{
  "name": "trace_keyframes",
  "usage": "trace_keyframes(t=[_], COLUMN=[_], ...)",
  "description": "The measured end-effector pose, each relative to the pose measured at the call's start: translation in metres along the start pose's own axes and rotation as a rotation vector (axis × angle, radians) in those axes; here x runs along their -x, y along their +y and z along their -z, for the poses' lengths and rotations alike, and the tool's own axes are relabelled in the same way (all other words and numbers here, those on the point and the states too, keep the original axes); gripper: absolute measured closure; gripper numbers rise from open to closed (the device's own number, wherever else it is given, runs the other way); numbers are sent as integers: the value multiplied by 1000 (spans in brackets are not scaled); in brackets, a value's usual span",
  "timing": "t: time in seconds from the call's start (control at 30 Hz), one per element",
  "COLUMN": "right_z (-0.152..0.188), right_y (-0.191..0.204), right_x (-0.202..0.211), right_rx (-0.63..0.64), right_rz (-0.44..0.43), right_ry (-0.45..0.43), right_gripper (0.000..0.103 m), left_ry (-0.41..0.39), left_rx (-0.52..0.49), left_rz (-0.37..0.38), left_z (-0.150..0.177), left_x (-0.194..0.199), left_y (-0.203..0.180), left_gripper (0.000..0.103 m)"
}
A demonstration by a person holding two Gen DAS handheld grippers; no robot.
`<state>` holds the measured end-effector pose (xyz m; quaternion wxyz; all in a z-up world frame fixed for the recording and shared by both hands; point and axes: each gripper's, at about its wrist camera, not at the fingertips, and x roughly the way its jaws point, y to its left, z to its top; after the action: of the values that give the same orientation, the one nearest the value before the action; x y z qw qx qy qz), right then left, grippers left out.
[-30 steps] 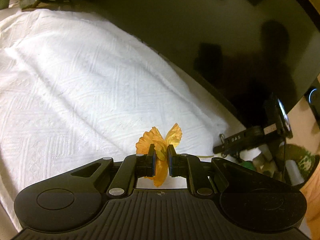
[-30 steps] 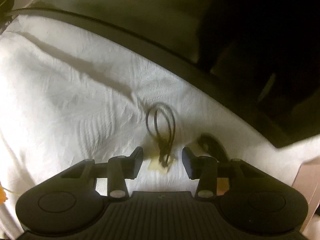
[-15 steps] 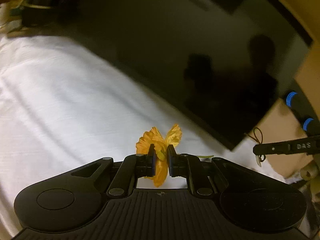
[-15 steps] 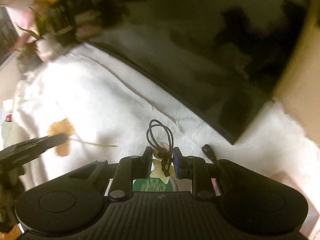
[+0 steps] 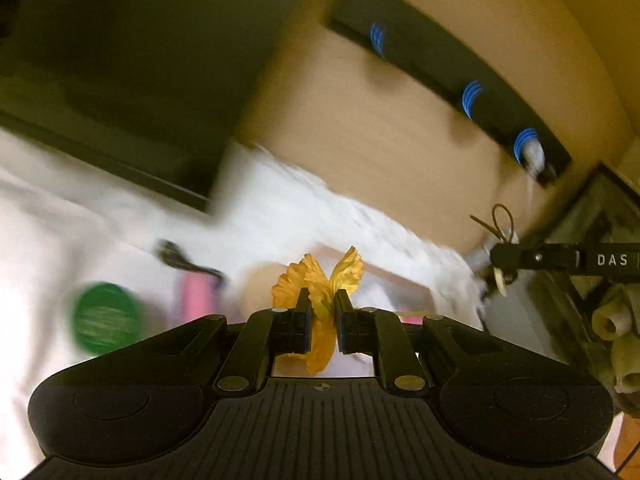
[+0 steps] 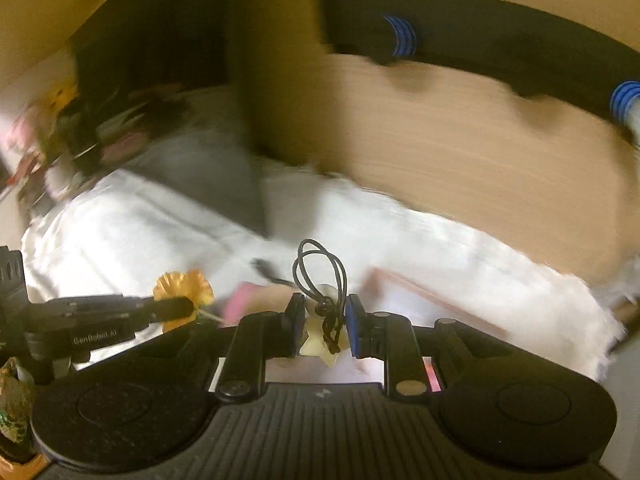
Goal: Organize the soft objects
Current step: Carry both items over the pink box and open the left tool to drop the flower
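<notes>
My left gripper (image 5: 320, 308) is shut on an orange fabric flower (image 5: 320, 280) and holds it above the white cloth (image 5: 304, 208). The flower also shows in the right wrist view (image 6: 182, 286), at the tip of the left gripper (image 6: 176, 307). My right gripper (image 6: 322, 318) is shut on a pale star-shaped charm with a black cord loop (image 6: 320, 268). In the left wrist view the right gripper (image 5: 496, 258) comes in from the right, the cord loop (image 5: 500, 220) sticking up from it. Both views are motion-blurred.
A green round object (image 5: 105, 319), a pink object (image 5: 196, 298) and a black cable end (image 5: 176, 258) lie on the cloth. A pink-rimmed box (image 6: 436, 300) lies below both grippers. A wooden panel (image 6: 460, 152) with a black rail and blue knobs (image 5: 472, 96) stands behind.
My right gripper closed on the charm and cord and lifted it. Both grippers swung right, away from the dark screen toward the wooden panel and the pink-rimmed box.
</notes>
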<state>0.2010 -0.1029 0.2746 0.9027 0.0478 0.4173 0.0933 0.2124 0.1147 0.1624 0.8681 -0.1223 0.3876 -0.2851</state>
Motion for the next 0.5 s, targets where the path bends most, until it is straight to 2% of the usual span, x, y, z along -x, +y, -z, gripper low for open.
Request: trace_keyframes(t=[0.13,0.23,0.33,0.4,0.43,0.5], right_z=[21,39,57,69,73,83], right_y=[-47,-81,-96,-101,-103,-109], right_x=[1,-3,-28,-50,-61,-89], right_rx=[-87,-139,-169,-199,-215,-244], right_rz=[19,9,-10,-30,-42,-51], right_ry=[13,41,90,132,157,217], right_gripper=[82,82,82,82,82,82], left_ry=[110,173,253,318,338,348], left_rx=[-57,-123,-135,-145,-154,-192], left_rz=[28,-15,-31,16,45,14], left_z=[13,25,33,38,40,42], left_x=[-44,-74,-113,-133,-136,-138], left_y=[-35,-48,-50,-48,-46,-44], left_gripper=[89,89,89,88,84,84])
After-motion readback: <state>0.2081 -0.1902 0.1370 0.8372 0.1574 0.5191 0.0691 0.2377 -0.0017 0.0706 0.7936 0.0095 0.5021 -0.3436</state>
